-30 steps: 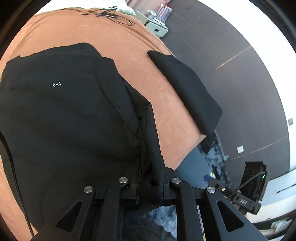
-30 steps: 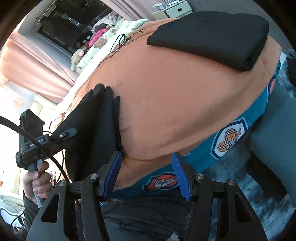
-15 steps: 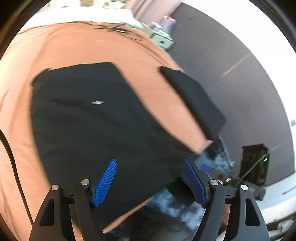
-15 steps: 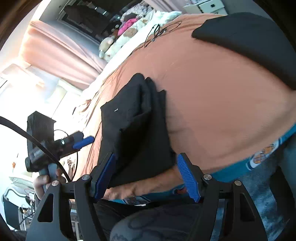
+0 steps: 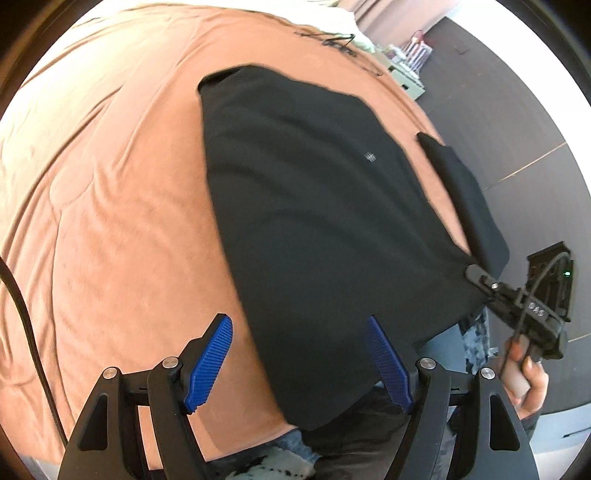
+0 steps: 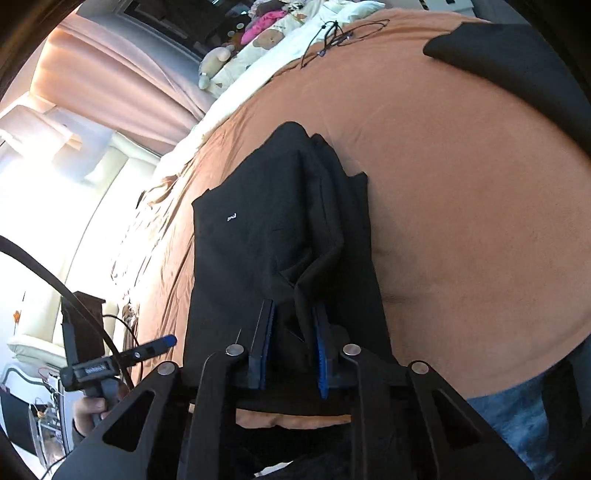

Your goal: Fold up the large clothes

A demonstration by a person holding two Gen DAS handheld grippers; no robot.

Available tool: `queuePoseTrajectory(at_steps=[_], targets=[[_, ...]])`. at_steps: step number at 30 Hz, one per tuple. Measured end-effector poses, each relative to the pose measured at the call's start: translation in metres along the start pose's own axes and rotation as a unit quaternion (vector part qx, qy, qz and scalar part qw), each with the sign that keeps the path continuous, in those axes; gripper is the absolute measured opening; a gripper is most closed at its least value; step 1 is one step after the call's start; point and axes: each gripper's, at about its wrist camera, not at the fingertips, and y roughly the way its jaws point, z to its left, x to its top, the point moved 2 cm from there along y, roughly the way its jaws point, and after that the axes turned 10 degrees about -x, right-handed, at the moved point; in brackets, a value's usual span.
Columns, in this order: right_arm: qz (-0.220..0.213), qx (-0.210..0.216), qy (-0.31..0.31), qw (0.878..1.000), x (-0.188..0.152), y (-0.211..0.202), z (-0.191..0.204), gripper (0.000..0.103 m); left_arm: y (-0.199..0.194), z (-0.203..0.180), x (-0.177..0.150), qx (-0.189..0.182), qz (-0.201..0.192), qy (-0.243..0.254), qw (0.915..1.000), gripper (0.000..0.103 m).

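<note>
A large black garment (image 5: 314, 221) with a small white logo lies partly folded on the orange-brown bed cover (image 5: 110, 192). My left gripper (image 5: 299, 332) is open with blue pads, hovering over the garment's near left edge. My right gripper (image 6: 293, 325) is shut on a bunched fold of the black garment (image 6: 266, 236) at its near edge. The right gripper also shows in the left wrist view (image 5: 480, 275), at the garment's right corner. The left gripper shows in the right wrist view (image 6: 162, 341), apart from the cloth.
A folded black garment (image 5: 465, 195) lies at the bed's right edge, also seen in the right wrist view (image 6: 517, 62). Cables (image 6: 332, 33) and pillows with plush toys (image 6: 240, 48) sit at the far end. Dark floor and a cabinet (image 5: 406, 81) lie beyond the bed.
My left gripper let go of the garment, opened and swung left. My right gripper moved in over the garment's near edge and shut on a fold.
</note>
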Motion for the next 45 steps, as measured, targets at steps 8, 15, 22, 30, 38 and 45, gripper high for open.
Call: queuePoseTrajectory(at_steps=[8,15,22,30,38,45], targets=[[0.004,0.024,-0.004,1.000,-0.027,-0.019,-0.011,0.009,0.021,0.007,-0.005,-0.019,0.026,-0.007,0.9994,0.052],[0.012,0.005,0.010,1.000,-0.041,-0.017,-0.035,0.009,0.030,-0.002,-0.006,-0.019,0.041,0.008,0.9989,0.043],[0.025,-0.030,0.004,0.999,-0.039,0.002,-0.049,0.009,0.042,-0.003,-0.012,-0.006,0.048,0.018,0.9987,0.043],[0.042,-0.056,-0.013,0.997,-0.038,-0.022,-0.033,0.014,0.027,-0.004,-0.007,-0.004,0.036,0.032,0.9988,0.043],[-0.015,-0.065,-0.055,0.996,-0.004,-0.061,-0.017,0.077,0.013,0.018,0.028,-0.023,0.002,0.003,0.9997,0.050],[-0.005,-0.076,-0.054,0.996,0.033,-0.042,-0.015,0.077,0.024,0.018,0.057,-0.013,-0.016,0.003,0.9998,0.052]])
